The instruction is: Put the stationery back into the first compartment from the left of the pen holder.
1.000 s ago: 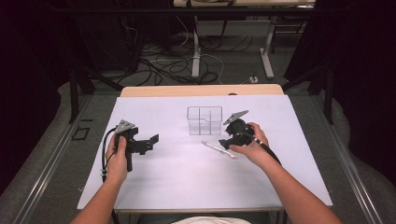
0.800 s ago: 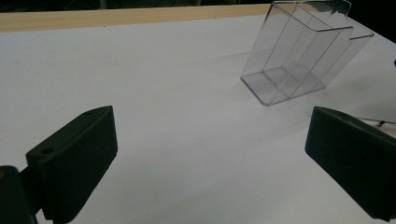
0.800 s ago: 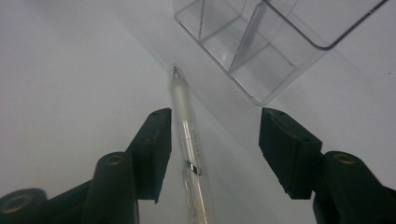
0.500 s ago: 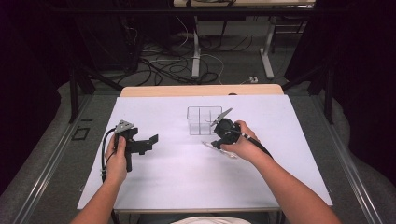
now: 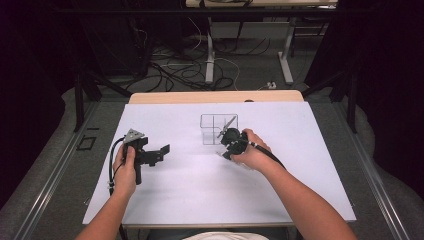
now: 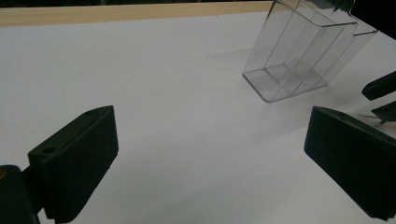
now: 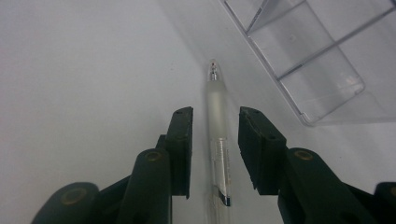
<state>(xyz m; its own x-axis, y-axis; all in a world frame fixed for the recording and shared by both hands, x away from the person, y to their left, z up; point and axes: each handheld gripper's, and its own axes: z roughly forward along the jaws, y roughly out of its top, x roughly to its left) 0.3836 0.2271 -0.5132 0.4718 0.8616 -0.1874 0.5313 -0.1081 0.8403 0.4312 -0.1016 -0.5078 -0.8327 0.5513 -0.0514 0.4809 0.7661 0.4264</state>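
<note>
Pen [image 7: 218, 140] between your right gripper's [image 7: 215, 116] jaws, not yet pinched.
Your right jaws have just been closing and stand either side of the pen with a gap on each side; it lies flat on the white table [image 5: 200, 195] near the middle, just beside the clear divided box [image 5: 218, 128] towards the far edge. Your left gripper [image 6: 205, 154] hangs over the left half, jaws wide apart and holding nothing.

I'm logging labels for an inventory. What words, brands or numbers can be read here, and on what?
None can be read.
Clear plastic pen: dark marks near its lower end, too blurred to read.
Clear plastic divided box: no print.
White table sheet: blank.
</note>
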